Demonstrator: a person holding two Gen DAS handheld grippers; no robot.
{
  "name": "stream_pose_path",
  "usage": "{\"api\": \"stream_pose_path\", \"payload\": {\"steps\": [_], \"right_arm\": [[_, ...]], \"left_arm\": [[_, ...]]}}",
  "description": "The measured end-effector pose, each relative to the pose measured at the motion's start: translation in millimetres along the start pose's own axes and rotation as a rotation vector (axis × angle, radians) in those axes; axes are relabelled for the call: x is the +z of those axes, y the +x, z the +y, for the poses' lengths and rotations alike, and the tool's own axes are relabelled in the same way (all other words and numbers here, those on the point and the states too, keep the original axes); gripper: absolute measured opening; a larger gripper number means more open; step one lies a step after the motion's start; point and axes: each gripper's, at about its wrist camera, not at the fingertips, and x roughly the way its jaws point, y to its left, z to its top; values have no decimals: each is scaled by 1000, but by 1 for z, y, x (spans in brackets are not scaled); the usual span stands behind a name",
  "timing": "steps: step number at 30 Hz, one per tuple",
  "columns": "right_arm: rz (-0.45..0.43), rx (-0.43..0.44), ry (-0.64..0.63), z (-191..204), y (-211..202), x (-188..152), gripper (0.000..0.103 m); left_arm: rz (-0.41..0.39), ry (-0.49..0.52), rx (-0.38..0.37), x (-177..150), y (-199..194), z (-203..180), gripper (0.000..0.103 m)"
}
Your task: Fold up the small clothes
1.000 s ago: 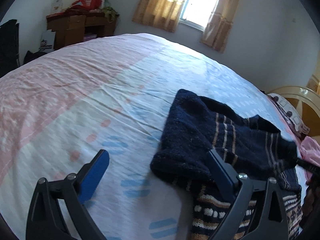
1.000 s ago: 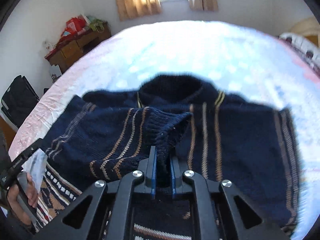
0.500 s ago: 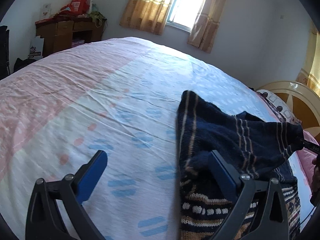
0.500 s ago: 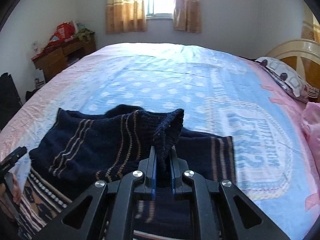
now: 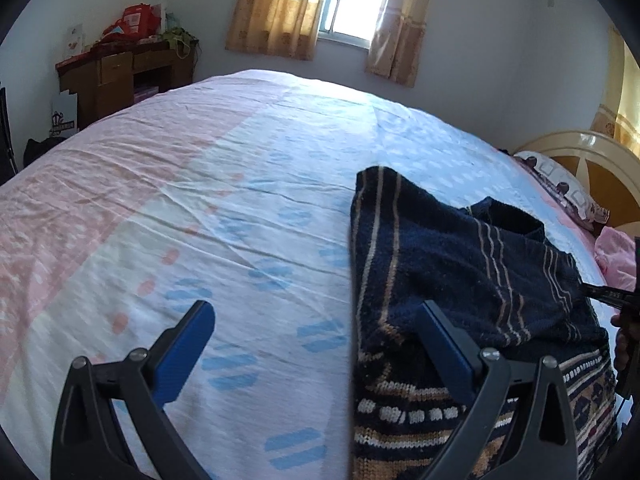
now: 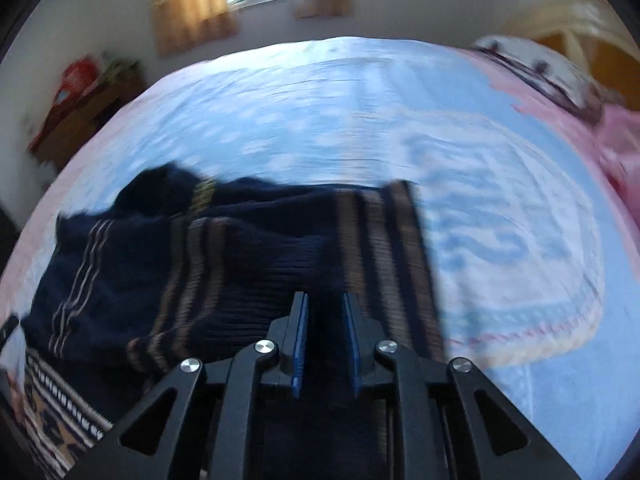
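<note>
A small navy knitted sweater [image 5: 452,264] with tan stripes and a patterned hem lies partly folded on the bed; it also shows in the right wrist view [image 6: 224,264]. My left gripper [image 5: 316,340] is wide open and empty above the sweater's left edge, its right finger over the knit. My right gripper [image 6: 325,328] hovers over the folded sweater with its jaws slightly parted and nothing between them; that view is blurred by motion.
The bed sheet [image 5: 192,208] is pink and pale blue with creases. A wooden desk [image 5: 120,76] with clutter stands at the far left wall. A pillow [image 5: 560,188] and headboard [image 5: 588,160] lie at the right. A window with curtains [image 5: 340,0] is behind.
My right gripper has let go of the sweater sleeve it was pinching and its jaws have parted. The sleeve now lies folded across the sweater's body. My left gripper stayed open.
</note>
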Motion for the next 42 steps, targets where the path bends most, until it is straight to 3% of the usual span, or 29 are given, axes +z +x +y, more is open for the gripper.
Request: {"api": "stream_pose_path", "payload": {"steps": [2,5,10,12,15,22,24,26,31,33,35,42], "right_arm": [[-13,-26,36,-14,-8,-2,18],[-43,15,1,-10,-23,-3,18],[-53,144,-123,35,-21,-1,18],[-33,180,-168,52,-10,-3,18],[42,118,-202,62,14,-12,18],[20,125,-160,40,-9,-22,18],[20,117,-162,33,-13,-26,19],[57,49,-177,27,-4,-32,20],[47,82,-92,14,-16,-40,21],[41,69,-125,19,-23,-48,29],[41,59,-148,21,-30,-58,48],[16,58,-89,9,-35,-69,49]], "left_arm": [[-10,17,13,5,-5,-8,103],[-23,91,48,13,-6,-30,103],[22,211,108,13,13,-54,103],[82,237,125,8,27,-59,103],[120,309,181,-2,37,-64,103],[128,268,127,-15,11,-48,103],[149,252,141,-21,14,-43,103],[182,242,137,-24,17,-40,103],[154,255,165,-29,-1,-43,103],[140,275,178,-36,-10,-47,103],[128,272,172,-41,-17,-49,103],[98,291,194,-40,-18,-52,103]]}}
